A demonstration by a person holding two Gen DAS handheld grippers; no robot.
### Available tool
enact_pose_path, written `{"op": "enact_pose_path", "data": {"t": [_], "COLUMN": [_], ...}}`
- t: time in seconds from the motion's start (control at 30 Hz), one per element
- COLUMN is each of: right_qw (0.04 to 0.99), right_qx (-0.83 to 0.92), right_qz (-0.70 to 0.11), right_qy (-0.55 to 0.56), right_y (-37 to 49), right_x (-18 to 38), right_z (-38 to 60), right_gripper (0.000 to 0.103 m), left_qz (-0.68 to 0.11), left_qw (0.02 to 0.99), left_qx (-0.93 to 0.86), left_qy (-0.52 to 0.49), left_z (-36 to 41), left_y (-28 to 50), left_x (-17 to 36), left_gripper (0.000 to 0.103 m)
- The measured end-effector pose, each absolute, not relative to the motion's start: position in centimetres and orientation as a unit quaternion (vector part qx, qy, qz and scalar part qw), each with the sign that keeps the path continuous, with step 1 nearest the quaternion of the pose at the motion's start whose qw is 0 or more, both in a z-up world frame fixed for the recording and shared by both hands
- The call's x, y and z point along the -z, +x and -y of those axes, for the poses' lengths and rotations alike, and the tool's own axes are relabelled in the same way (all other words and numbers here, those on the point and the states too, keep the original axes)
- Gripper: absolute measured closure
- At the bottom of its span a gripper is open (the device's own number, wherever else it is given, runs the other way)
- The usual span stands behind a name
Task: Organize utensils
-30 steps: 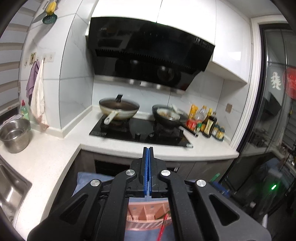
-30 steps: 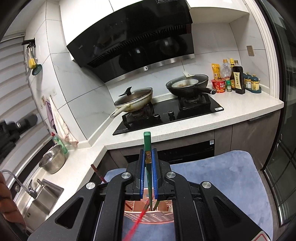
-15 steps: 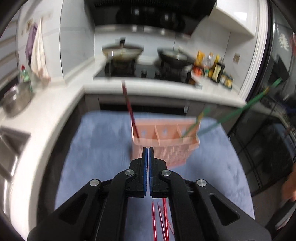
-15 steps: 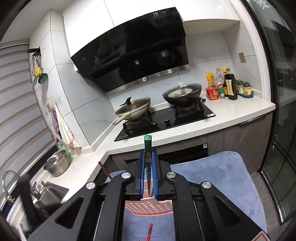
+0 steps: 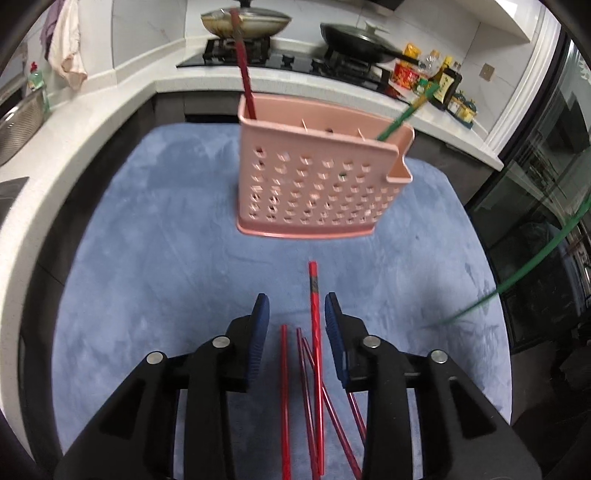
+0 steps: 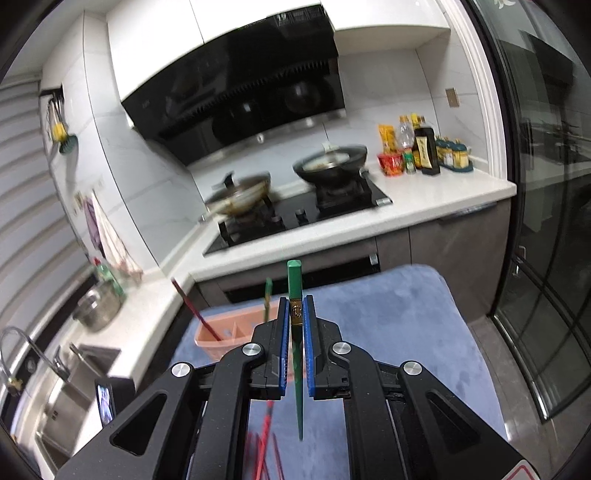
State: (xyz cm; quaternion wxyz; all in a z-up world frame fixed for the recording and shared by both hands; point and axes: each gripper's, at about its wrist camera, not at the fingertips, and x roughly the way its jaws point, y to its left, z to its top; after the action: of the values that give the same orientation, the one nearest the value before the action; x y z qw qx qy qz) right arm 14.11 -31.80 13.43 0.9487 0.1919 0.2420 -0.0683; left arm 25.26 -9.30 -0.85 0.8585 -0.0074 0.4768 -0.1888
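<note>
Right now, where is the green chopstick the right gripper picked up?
In the right wrist view, the green chopstick stands clamped in the right gripper, thick end up, in front of the pink utensil basket.

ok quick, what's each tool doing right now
left tool: open, just been opening, red chopsticks between its fingers, not gripped
right tool: shut on a green chopstick

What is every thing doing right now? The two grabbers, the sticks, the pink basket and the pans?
Left gripper: jaws just been opening, over a red chopstick, not pressing it.
Right gripper: shut on a green chopstick.
Red chopsticks: lying loose on the blue mat.
Pink basket: upright, one red and one green chopstick inside.
Pan: lid on.
</note>
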Motion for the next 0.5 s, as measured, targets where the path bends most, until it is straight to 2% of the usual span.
{"op": "enact_pose_path", "data": {"t": [0.27, 0.5], "right_qw": [0.934, 0.932], "right_qx": [0.064, 0.063], "right_qz": [-0.296, -0.306], "right_qy": [0.188, 0.184], "right_y": [15.6, 17.3], "right_x": [-8.9, -7.8], "right_z": [31.2, 31.3], "right_gripper": [0.096, 0.096], "left_qz": [-0.512, -0.534], "left_qw": [0.835, 0.823], "left_qx": [0.201, 0.196], "left_qy": [0.003, 0.01], "left_z": [12.5, 14.3], "left_y": [27.4, 30.1], "left_x": [5.0, 8.2], "left_gripper": [0.072, 0.073]}}
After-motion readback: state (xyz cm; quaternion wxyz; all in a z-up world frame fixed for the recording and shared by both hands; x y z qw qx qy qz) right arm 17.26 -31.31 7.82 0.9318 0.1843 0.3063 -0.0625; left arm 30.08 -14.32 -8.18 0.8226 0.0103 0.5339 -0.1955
